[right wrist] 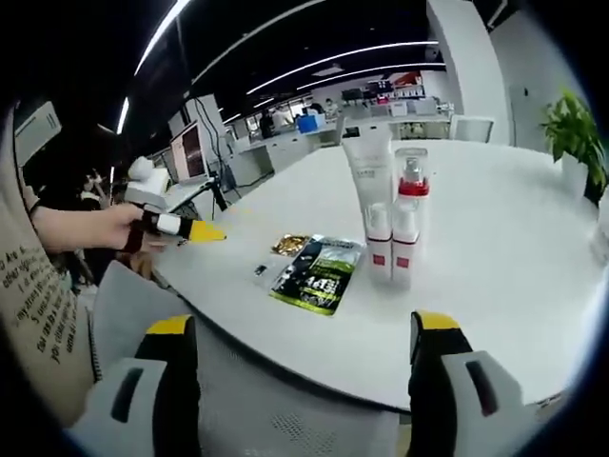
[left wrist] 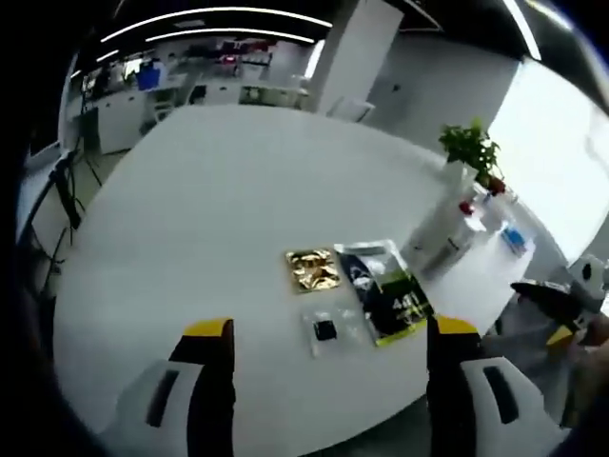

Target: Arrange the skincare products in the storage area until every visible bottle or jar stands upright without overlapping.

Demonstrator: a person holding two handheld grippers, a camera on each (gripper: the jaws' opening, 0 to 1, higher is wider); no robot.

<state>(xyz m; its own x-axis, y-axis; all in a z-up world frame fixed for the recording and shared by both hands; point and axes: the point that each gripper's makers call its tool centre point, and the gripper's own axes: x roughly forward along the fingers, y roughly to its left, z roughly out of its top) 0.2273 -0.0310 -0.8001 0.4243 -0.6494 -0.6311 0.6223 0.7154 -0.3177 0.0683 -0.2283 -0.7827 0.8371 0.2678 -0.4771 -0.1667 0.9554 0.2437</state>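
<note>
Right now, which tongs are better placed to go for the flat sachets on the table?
Left, probably. The left tongs hang open just short of the sachets, which lie between their tips. The right tongs face the upright bottles, with the sachets off to the side.

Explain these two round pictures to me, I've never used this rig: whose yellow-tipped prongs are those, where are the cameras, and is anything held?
A person holds a two-jaw gripper in each hand, with a fisheye camera riding on each. The left gripper view looks along the left gripper, the right gripper view along the right gripper; the yellow-tipped prongs are their jaws. Both stand open and hold nothing. On the white table lie a gold sachet, a dark green packet and a small clear packet. In the right gripper view a white tube and a red-collared pump bottle stand upright, close together. At that view's left, the person's hand holds the left gripper.
</note>
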